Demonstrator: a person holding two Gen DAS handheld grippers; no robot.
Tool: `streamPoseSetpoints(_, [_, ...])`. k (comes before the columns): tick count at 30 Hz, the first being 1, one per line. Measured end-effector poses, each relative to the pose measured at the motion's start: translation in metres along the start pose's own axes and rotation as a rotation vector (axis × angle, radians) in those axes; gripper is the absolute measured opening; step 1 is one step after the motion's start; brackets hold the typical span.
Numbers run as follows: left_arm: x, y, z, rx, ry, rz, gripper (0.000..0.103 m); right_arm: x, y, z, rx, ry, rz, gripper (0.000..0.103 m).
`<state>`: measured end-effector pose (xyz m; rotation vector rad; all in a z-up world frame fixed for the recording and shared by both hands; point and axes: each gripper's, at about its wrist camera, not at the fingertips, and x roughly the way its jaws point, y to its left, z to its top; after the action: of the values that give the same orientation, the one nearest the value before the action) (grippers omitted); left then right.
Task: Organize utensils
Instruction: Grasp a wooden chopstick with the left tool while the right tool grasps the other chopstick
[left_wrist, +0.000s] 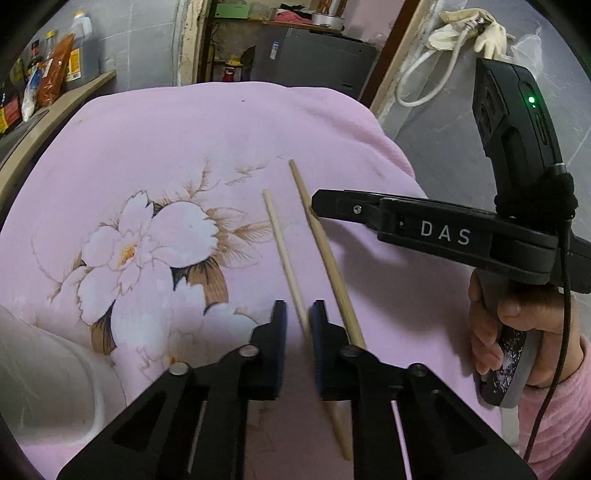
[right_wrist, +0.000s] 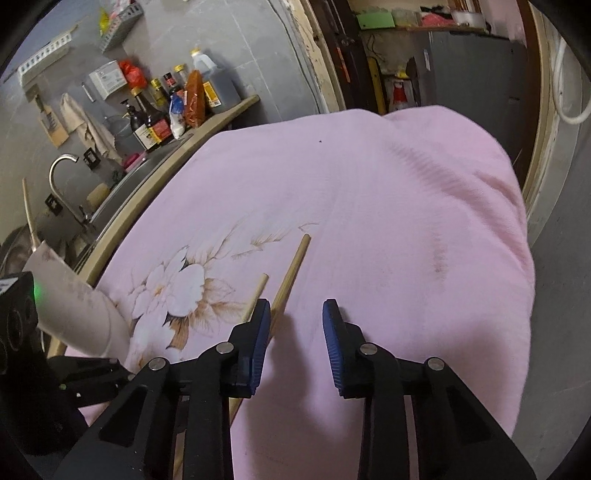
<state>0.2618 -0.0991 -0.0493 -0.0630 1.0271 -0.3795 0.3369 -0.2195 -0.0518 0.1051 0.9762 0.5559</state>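
Currently you are at the pick-up step: two wooden chopsticks lie side by side, nearly parallel and slightly apart, on the pink floral cloth (left_wrist: 155, 133) covering the table.

Left gripper (left_wrist: 298, 314): jaws nearly closed around the paler chopstick (left_wrist: 284, 254), near its closer end. The stick sits in the narrow gap between the blue pads; you cannot tell from the left wrist view whether the pads press it yet.

Right gripper (right_wrist: 295, 314): jaws partly open, nothing between them. The darker chopstick (right_wrist: 290, 273) runs under or just outside its left pad, not in the gap. In the left wrist view this gripper reaches across from the right, its tip at that stick's middle.

A white container (left_wrist: 51, 365) shows at the left edge; its use cannot be judged.

Judgement: organizing has barely begun, both sticks still on the cloth.

Next move calls for: confirm the left grip before lifting. Shift the right gripper sideways so the darker stick lies between the pads, then close. Risk: thin round stick may roll on soft cloth.
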Motion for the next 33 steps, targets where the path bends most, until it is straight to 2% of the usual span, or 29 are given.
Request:
streamPoseSetpoints(8, [-0.005, 0.008, -0.004, -0.042, -0.001, 0.031, 0.004, 0.012, 0.003, 0.007, 0.014, 0.030, 0.013, 0.027])
streamPoseSetpoints(9, [-0.006, 0.007, -0.005, -0.044, -0.001, 0.036, 0.003, 0.013, 0.003, 0.006, 0.008, 0.034, 0.005, 0.025])
streamPoseSetpoints(12, [-0.011, 0.008, -0.009, -0.057, 0.001, 0.043, 0.003, 0.014, 0.008, 0.004, 0.000, 0.048, -0.003, 0.010])
streamPoseSetpoints(16, [-0.016, 0.008, -0.015, -0.056, 0.017, 0.040, 0.003, 0.007, 0.010, -0.006, -0.002, 0.058, 0.006, 0.009])
streamPoseSetpoints(25, [-0.036, 0.011, -0.041, -0.027, 0.065, 0.008, 0.003, -0.032, 0.032, -0.048, -0.083, 0.084, -0.033, 0.006])
streamPoseSetpoints(33, [-0.032, 0.008, -0.039, 0.053, 0.093, -0.019, 0.005, -0.048, 0.039, -0.065, -0.098, 0.149, -0.063, 0.008])
